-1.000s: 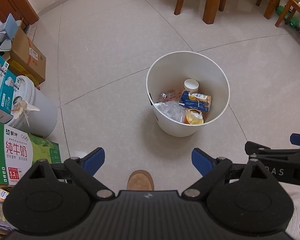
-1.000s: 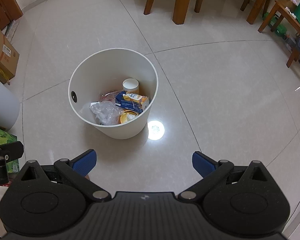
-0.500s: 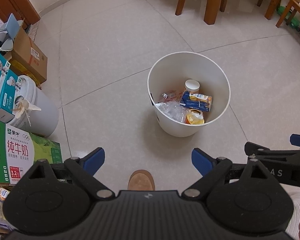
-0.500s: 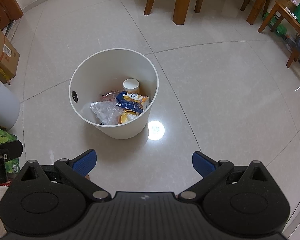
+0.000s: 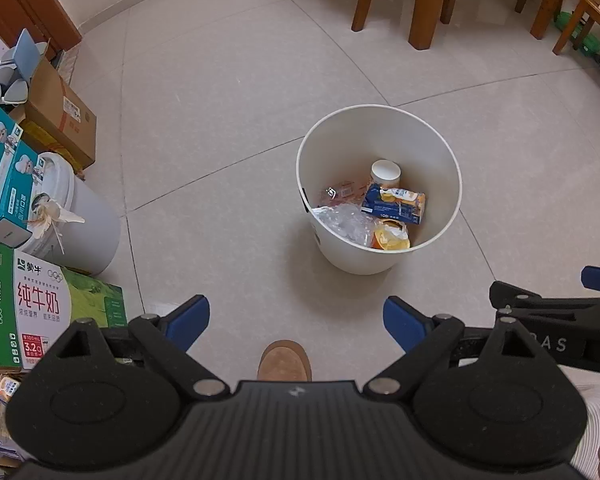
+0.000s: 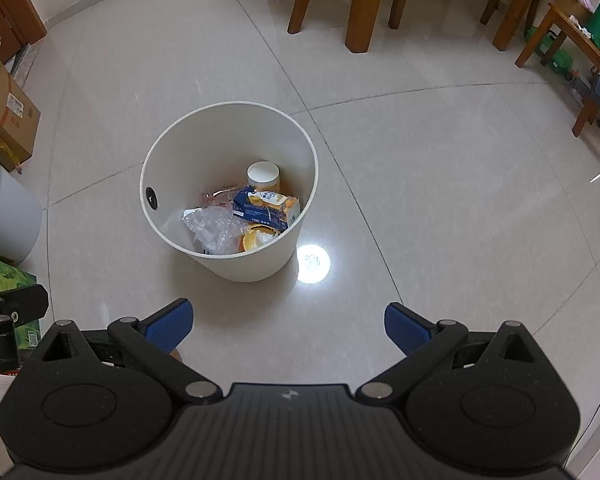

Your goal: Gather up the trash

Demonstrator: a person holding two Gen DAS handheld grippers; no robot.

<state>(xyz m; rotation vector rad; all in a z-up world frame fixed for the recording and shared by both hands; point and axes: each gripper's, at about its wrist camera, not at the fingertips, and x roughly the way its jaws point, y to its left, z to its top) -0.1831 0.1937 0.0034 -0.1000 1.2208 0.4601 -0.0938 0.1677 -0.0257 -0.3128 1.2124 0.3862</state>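
Little has moved since a second ago: in your left wrist view the bin (image 5: 342,256) sits a shade further right and lower, and the stacked boxes (image 5: 28,312) show a bit more; your right wrist view is nearly the same, bin (image 6: 256,268) shifted slightly right.

Left gripper (image 5: 296,318): jaws wide apart, nothing between them, held above bare floor short of the bin. A brown shoe toe (image 5: 285,360) shows between its fingers.

Right gripper (image 6: 288,322): jaws likewise wide apart and empty, also short of the bin.

Trash lies inside the bin: a white-lidded jar (image 6: 263,175) at the back, a blue carton (image 6: 266,208) in front of it, crumpled clear plastic (image 6: 212,226) to the left, an orange cup (image 6: 256,238) nearest you.

Light glare (image 6: 313,264) on the tile, just right of the bin.
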